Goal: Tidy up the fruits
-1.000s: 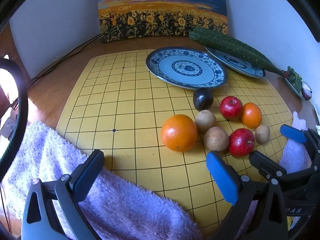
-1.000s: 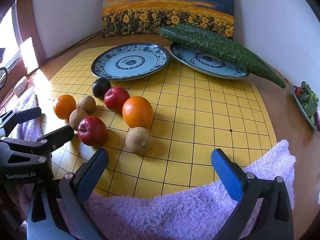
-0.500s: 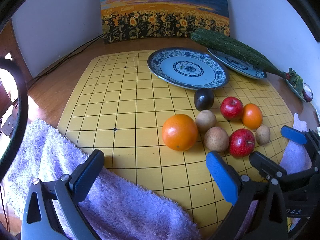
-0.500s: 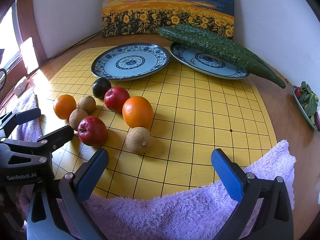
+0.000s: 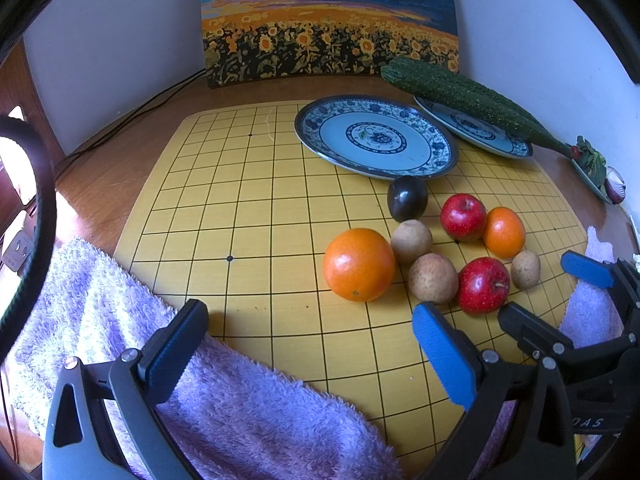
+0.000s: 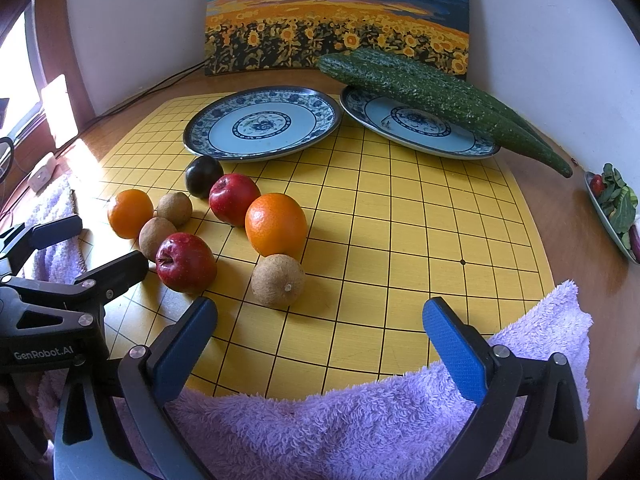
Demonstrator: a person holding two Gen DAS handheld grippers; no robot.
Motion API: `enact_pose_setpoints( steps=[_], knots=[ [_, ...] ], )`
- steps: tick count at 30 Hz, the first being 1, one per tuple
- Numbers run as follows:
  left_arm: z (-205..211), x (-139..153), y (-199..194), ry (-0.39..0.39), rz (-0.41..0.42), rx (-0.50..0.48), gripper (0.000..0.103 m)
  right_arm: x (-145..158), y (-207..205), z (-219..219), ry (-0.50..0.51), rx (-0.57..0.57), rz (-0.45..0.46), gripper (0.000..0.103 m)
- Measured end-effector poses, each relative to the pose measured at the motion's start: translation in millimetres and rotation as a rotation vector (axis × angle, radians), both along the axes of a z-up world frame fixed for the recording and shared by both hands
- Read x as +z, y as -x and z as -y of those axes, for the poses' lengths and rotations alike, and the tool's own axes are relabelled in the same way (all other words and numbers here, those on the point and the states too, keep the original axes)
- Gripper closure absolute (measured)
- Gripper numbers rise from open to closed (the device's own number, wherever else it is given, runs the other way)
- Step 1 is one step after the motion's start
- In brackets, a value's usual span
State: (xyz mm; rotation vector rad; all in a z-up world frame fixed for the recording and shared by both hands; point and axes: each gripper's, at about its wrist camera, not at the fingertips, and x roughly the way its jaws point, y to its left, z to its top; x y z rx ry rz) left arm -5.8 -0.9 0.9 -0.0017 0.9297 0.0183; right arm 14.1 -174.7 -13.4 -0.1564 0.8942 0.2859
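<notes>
Left claw (image 5: 310,342), blue-padded, is standing wide and empty at the bottom of the left wrist frame, hovering over a fluffy lilac towel (image 5: 248,408). Right claw (image 6: 320,334) is likewise gaping wide and gripping nothing, low in its own frame above the same kind of towel.

Just beyond both, a yellow gridded board (image 6: 400,216) is lying on the brown wooden counter (image 6: 560,208). The fruit is sitting clustered on the board, centre-left in the right wrist frame: a brown round fruit (image 6: 278,280) nearest, a large orange (image 6: 276,224) touching behind it, a red apple (image 6: 186,262) to the left, a second red apple (image 6: 234,198), a dark plum (image 6: 203,176), two further brown fruits and a smaller orange (image 6: 130,213).

Further up, a blue-patterned empty plate (image 6: 262,126) is resting on the board; a second patterned plate (image 6: 416,128), upper right, is carrying long green bumpy gourds (image 6: 432,96).
</notes>
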Motion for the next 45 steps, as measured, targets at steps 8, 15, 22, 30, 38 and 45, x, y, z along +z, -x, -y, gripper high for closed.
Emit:
enact_pose_setpoints(
  steps=[8,15,22,30,38,45],
  knots=[
    [-0.2,0.2,0.5,0.0,0.001,0.0,0.0,0.1,-0.2,0.0,0.0,0.0,0.0,0.0],
    [-0.2,0.1,0.2,0.0,0.001,0.0,0.0,0.3,-0.1,-0.2,0.0,0.0,0.001,0.0],
    [-0.1,0.1,0.6,0.0,0.001,0.0,0.0,0.4,-0.2,-0.4,0.0,0.0,0.001,0.0],
    [-0.1,0.0,0.4,0.0,0.002,0.0,0.0,0.3,-0.2,-0.3,0.0,0.0,0.001,0.0],
    [-1.4,1.1,1.7,0.0,0.004,0.002,0.0,0.3,-0.2,-0.3,0.0,0.001,0.001,0.0],
    [-1.2,3.3,4.6,0.0,0.004,-0.007,0.0,-0.4,-2.6,-1.1,0.0,0.01,-0.001,0.0]
  ],
)
